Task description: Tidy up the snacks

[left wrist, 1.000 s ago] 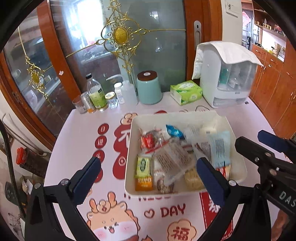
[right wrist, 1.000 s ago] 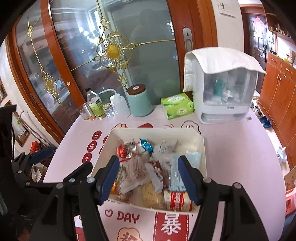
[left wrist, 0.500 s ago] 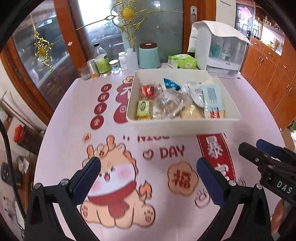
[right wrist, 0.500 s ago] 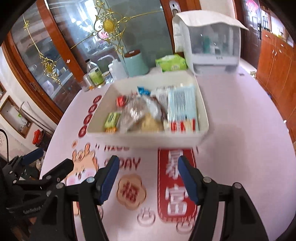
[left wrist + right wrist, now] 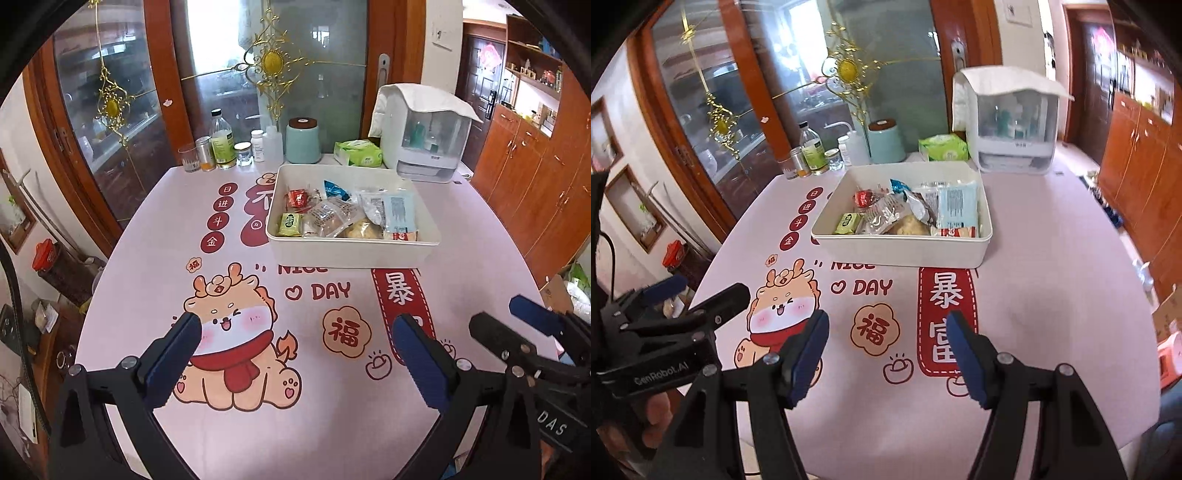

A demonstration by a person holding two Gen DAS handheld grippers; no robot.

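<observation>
On the left, the left claw [image 5: 295, 341] hangs over the near part of the worktop [image 5: 461, 236], above the dragon picture [image 5: 236, 343]. Its two blue pads stand wide apart and nothing is between them. At the far left of the worktop there is a row of bottles and jars [image 5: 229, 151], and none of them look like snacks.

In the middle, a bit farther away, sits the white tray [image 5: 354, 254]. All the snacks [image 5: 347, 218] I can see are inside it: a green pack, a red one, clear bags and a pale blue pack. No snack lies loose on the pink cloth. So the job looks done, or very nearly done. The packs are piled a bit messy, so maybe some tidying is left, but I cannot tell for sure.

On the right, the right claw [image 5: 888, 350] also hangs over the near worktop, well apart from the tray. It is wide open too and holds nothing.
</observation>
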